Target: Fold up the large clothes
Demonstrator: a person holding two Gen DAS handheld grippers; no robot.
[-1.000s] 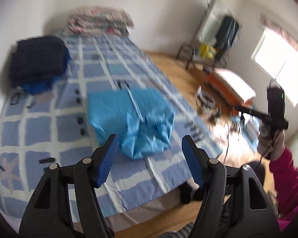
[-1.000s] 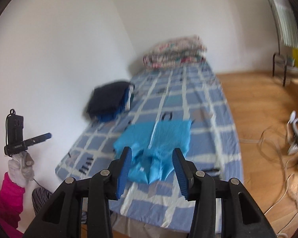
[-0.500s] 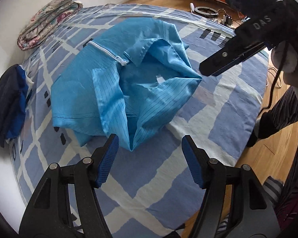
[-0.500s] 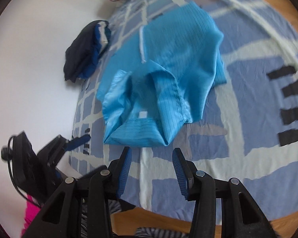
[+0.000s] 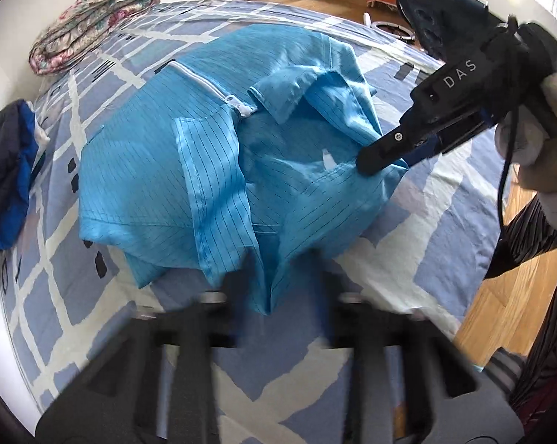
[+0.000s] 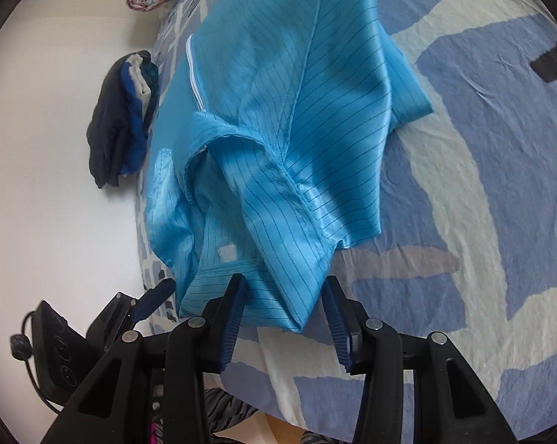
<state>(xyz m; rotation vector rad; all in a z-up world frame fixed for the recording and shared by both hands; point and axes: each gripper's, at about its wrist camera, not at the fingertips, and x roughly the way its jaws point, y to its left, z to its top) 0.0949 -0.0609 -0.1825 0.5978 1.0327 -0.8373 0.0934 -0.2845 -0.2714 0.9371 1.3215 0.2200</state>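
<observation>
A light blue pinstriped zip jacket (image 5: 211, 170) lies crumpled on the bed, collar side toward me; it also shows in the right wrist view (image 6: 278, 140). My left gripper (image 5: 278, 288) is open and motion-blurred, its jaws on either side of the jacket's near hanging corner. My right gripper (image 6: 284, 303) is open, its blue pads (image 6: 234, 307) straddling the jacket's near folded edge. In the left wrist view the right gripper (image 5: 385, 155) reaches to the jacket's right edge. The left gripper also shows in the right wrist view (image 6: 145, 303), beside the jacket's left corner.
The bed has a blue and white checked sheet (image 5: 408, 244). A folded floral quilt (image 5: 93, 18) lies at its far end. A dark pile of folded clothes (image 5: 4, 181) sits by the wall (image 6: 56, 148). Wooden floor (image 5: 507, 296) lies to the right of the bed.
Both grippers have moved closer to the jacket's near edge and now bracket the cloth. The left gripper is moving fast and blurred.
</observation>
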